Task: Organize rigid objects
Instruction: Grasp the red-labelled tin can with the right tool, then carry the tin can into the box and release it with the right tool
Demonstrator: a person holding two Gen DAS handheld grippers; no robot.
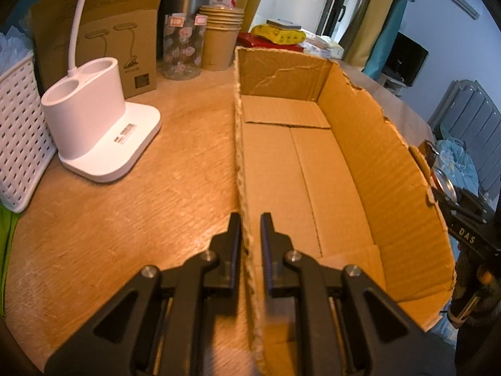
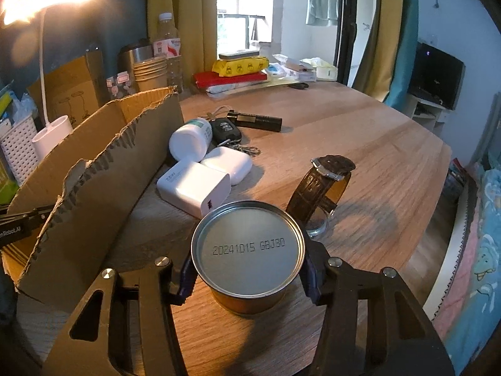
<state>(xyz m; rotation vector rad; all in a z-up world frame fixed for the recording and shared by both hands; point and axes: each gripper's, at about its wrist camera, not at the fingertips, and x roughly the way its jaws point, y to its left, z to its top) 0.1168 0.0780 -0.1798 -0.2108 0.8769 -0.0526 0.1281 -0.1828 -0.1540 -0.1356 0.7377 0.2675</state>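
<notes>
The left hand-held gripper (image 1: 251,219) is clenched on the near left wall of the cardboard box (image 1: 369,156), one finger outside and one inside the torn edge; the box stands on the wooden table (image 1: 141,203) and its floor is bare. The right hand-held gripper (image 2: 247,269) has its pads at the sides of a tin can (image 2: 247,247), which stands on the table just right of the box; its flat lid bears a printed date code. The lid's rim hides the contact, so I cannot tell whether the pads actually press on it.

Beyond the can lie a white charger (image 2: 195,189), a white earbud case (image 2: 230,164), a white pill bottle (image 2: 191,139), a car key (image 2: 225,130) whose key ring is partly hidden, and a black flashlight (image 2: 256,120). A brown-strapped watch (image 2: 325,181) stands propped; its face cannot be read. In the left view the can shows only as a sliver past the box's right wall.
</notes>
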